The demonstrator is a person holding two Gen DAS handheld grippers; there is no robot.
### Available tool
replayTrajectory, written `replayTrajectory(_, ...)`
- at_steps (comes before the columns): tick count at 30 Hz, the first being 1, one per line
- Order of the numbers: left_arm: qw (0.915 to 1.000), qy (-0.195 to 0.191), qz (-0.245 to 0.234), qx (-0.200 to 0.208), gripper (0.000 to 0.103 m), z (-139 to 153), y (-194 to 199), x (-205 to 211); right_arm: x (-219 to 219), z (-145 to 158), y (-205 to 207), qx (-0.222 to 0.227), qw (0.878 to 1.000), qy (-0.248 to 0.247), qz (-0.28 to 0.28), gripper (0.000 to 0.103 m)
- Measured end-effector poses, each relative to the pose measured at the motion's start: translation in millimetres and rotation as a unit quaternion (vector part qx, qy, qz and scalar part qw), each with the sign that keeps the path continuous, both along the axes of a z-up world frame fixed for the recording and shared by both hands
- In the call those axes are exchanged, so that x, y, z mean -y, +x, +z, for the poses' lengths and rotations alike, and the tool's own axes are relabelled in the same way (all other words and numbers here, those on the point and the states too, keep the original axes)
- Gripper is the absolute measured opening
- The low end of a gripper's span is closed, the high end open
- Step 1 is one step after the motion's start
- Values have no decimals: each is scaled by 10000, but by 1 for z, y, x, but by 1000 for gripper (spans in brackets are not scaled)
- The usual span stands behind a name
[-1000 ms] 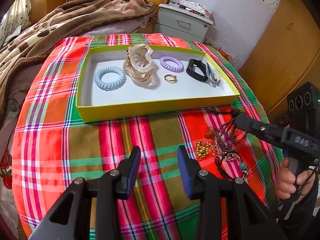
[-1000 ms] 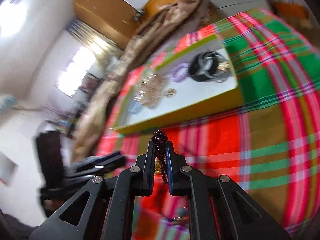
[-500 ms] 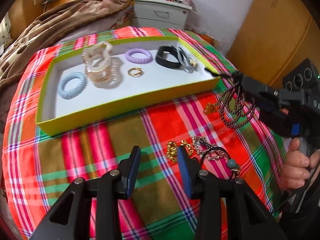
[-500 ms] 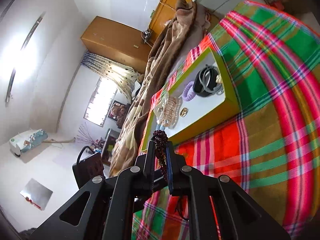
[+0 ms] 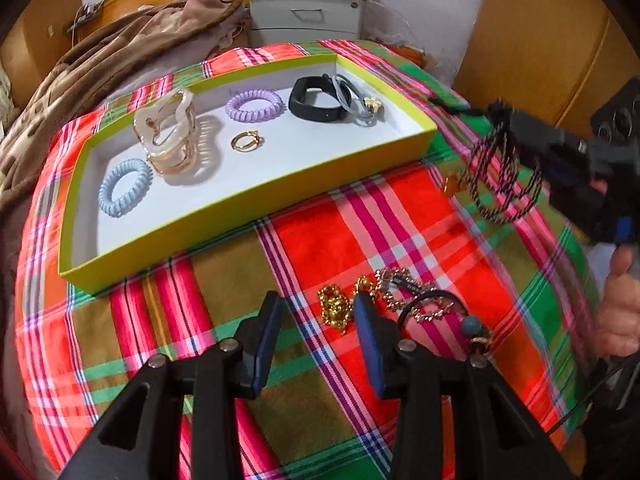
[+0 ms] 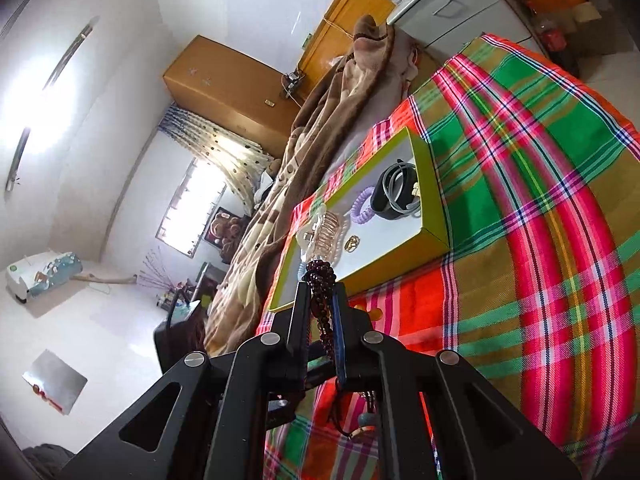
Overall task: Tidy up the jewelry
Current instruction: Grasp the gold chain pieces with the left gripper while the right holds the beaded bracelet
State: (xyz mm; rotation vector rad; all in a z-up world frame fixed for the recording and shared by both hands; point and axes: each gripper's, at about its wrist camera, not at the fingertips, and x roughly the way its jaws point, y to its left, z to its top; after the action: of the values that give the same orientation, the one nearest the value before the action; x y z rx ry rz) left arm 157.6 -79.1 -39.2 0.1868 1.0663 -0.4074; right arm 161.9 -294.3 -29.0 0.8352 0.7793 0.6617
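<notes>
My right gripper (image 6: pixel 320 300) is shut on a dark red beaded bracelet (image 6: pixel 322 292); in the left wrist view the gripper (image 5: pixel 506 114) holds the looped beads (image 5: pixel 500 184) in the air right of the yellow-green tray (image 5: pixel 248 196). The tray holds a blue coil tie (image 5: pixel 125 186), a clear hair claw (image 5: pixel 170 136), a purple coil tie (image 5: pixel 254 105), a gold ring (image 5: pixel 246 141), a black band (image 5: pixel 316 98) and a grey tie (image 5: pixel 356 100). My left gripper (image 5: pixel 316 320) is open just above the cloth, near a gold chain (image 5: pixel 336 306) and a chain bracelet (image 5: pixel 416 296).
The plaid cloth (image 5: pixel 360 216) covers a round table. A black cord with a teal bead (image 5: pixel 470 326) lies right of my left gripper. A brown blanket (image 5: pixel 100 64) and a white drawer cabinet (image 5: pixel 308 14) stand behind the table.
My right gripper has lifted the beaded bracelet and carried it up beside the tray's right end. My left gripper has shifted right, toward the gold chain pile.
</notes>
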Motion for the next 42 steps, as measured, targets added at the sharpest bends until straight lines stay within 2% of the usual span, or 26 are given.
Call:
replayTrajectory(2,9997,204,-89,100,39,-1,-2,6,2,1,-2,14,10000,-10,-8,10)
replayTrajectory(7,9997,185,-99,117,38,-2,-1,7,4,0,-4,16,10000,-34,-28,10)
replayTrajectory(9,9996,195,-123,163,31,-1,-2,8,4,1,-5,14,10000,-48,-19,10)
replayTrajectory(11,9995,230,-99,185,17,-1,-1,8,4,2,-6,21,10000,-88,-24,10)
replayTrajectory(14,9996,205,-88,191,14,0,-1,8,4,2,-6,15,9999,-100,-28,10)
replayTrajectory(25,9996,-6,51,284,13,8,-3,-3,2,11,-7,46,9997,-215,-55,10)
replayTrajectory(42,9969,-580,80,535,13,50,0,-18,-11,33,3,172,9988,-450,-34,10)
